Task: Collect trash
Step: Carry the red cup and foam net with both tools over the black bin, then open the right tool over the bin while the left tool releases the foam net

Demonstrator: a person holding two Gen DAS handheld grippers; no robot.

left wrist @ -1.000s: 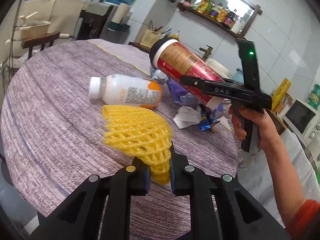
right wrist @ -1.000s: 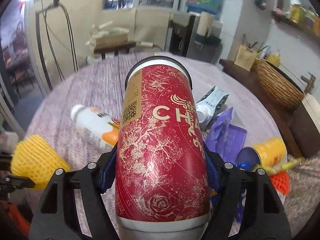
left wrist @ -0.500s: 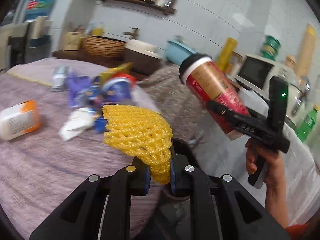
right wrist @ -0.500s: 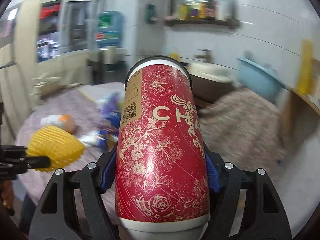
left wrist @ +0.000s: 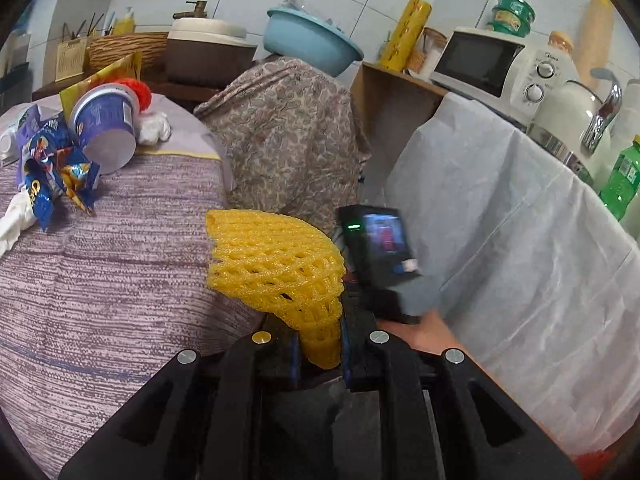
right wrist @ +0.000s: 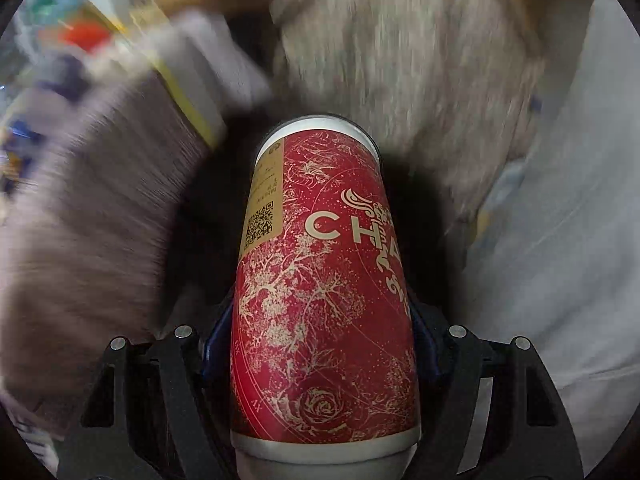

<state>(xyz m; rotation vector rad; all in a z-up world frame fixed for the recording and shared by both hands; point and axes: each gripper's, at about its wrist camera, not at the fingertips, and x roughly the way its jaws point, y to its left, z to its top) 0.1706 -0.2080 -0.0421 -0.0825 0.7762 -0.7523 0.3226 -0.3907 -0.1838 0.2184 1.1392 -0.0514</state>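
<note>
Blue tub (left wrist: 105, 128), crumpled wrappers (left wrist: 56, 168) on striped tablecloth (left wrist: 100, 280); microwave (left wrist: 480, 62) beyond.

Blue basin (left wrist: 310, 42) up ahead, microwave (left wrist: 486, 66) fwd-right w/ green bottle (left wrist: 620, 178) far right, wicker basket (left wrist: 126, 48) fwd-left

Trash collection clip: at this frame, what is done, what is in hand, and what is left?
Done: nothing visibly binned; no bin shows. In hand: the left gripper is shut on a yellow foam fruit net; the right gripper is shut on a red paper cup. Left: the blue tub, blue snack wrapper and white tissue lie on the table.
</note>
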